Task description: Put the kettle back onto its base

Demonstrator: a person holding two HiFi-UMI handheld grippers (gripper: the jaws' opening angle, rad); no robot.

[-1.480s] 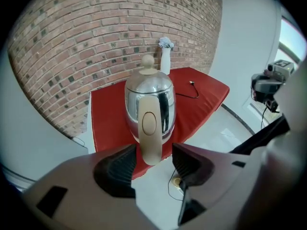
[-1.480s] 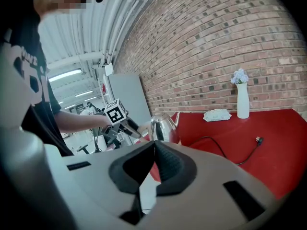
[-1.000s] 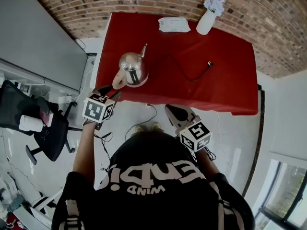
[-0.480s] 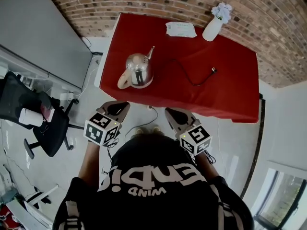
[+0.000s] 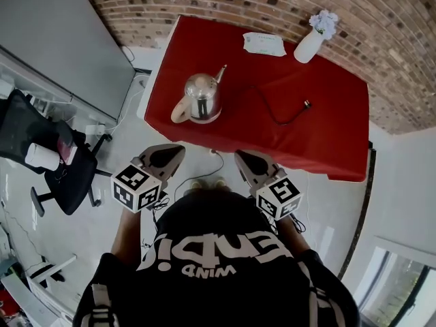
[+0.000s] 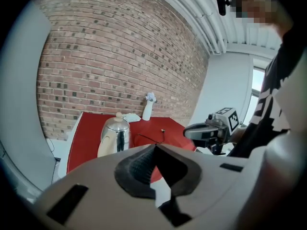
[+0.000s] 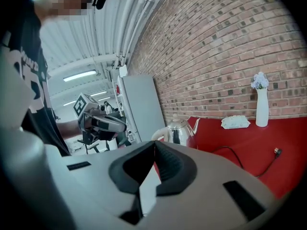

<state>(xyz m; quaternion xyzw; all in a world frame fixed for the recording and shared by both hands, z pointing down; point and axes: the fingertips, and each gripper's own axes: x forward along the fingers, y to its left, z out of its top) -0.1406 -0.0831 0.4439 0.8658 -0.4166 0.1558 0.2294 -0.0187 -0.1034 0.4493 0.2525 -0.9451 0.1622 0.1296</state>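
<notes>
The steel kettle (image 5: 202,99) with a cream handle stands upright near the left front of the red table (image 5: 327,142). A black cord (image 5: 269,111) runs out from under it to a loose plug (image 5: 307,103); I cannot make out the base itself. My left gripper (image 5: 178,149) hangs off the table's front edge, well clear of the kettle, shut and empty. My right gripper (image 5: 239,157) hovers beside it, also shut on nothing. The left gripper view has the kettle (image 6: 116,135) beyond the closed tips (image 6: 154,146); the right gripper view shows the kettle (image 7: 178,131) too.
A white vase of flowers (image 5: 311,41) and a tissue pack (image 5: 264,43) stand at the table's back edge by the brick wall. A grey panel (image 5: 61,39) and a black office chair (image 5: 61,176) are to the left, over pale floor.
My left gripper has drawn back from the kettle's handle toward my body, and its jaws have closed empty. The kettle stays put. The right gripper has hardly moved.
</notes>
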